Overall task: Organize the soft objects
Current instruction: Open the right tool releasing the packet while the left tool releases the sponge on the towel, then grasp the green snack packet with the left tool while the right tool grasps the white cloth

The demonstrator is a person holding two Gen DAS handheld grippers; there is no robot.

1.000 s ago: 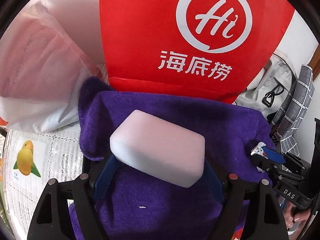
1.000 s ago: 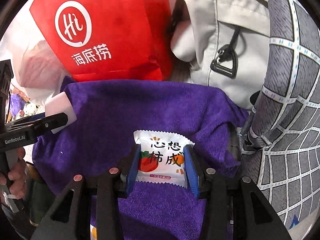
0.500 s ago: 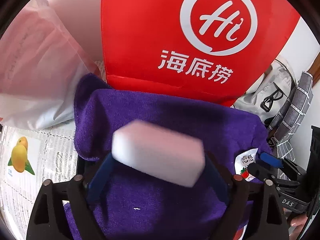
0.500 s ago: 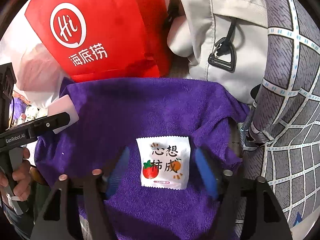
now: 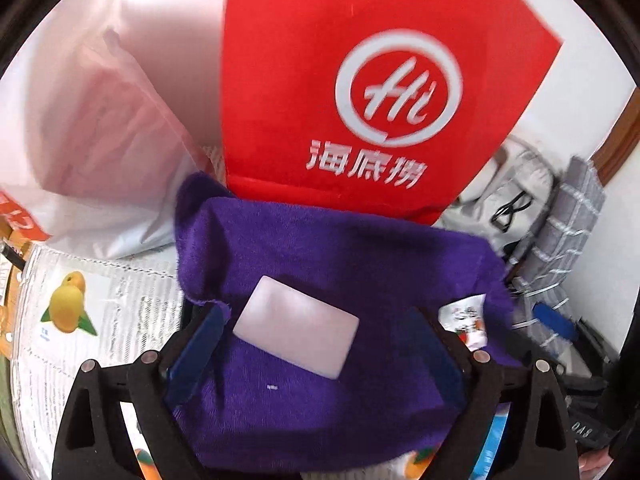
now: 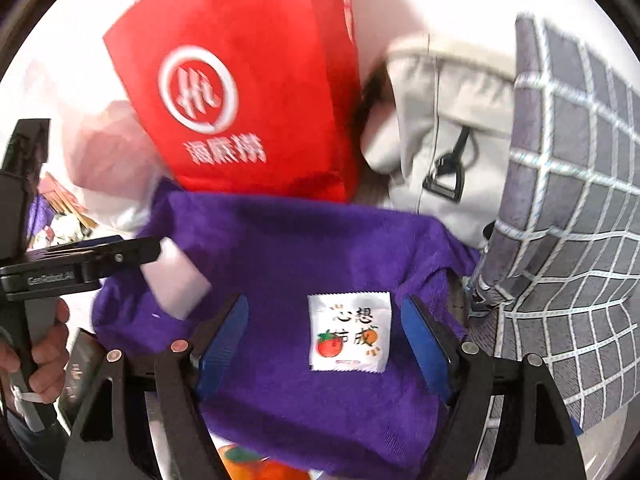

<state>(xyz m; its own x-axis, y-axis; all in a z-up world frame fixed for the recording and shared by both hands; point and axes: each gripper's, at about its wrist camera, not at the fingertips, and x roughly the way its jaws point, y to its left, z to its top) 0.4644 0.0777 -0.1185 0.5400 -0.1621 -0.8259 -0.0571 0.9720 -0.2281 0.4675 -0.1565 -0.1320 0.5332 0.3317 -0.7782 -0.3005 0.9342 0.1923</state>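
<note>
Sponge (image 5: 296,326) and sachet (image 6: 349,332) lying on purple towel (image 6: 320,248); left tool (image 5: 316,344) and right tool (image 6: 326,332) both spread wide, gripping nothing.

Sponge (image 5: 295,327) and packet (image 6: 349,333) lie apart on towel (image 6: 320,256), before bag (image 5: 360,80).

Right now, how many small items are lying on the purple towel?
2. A white sponge block lies on the purple towel between the open left gripper; a white snack packet lies between the open right gripper. Folds may hide others.
</note>
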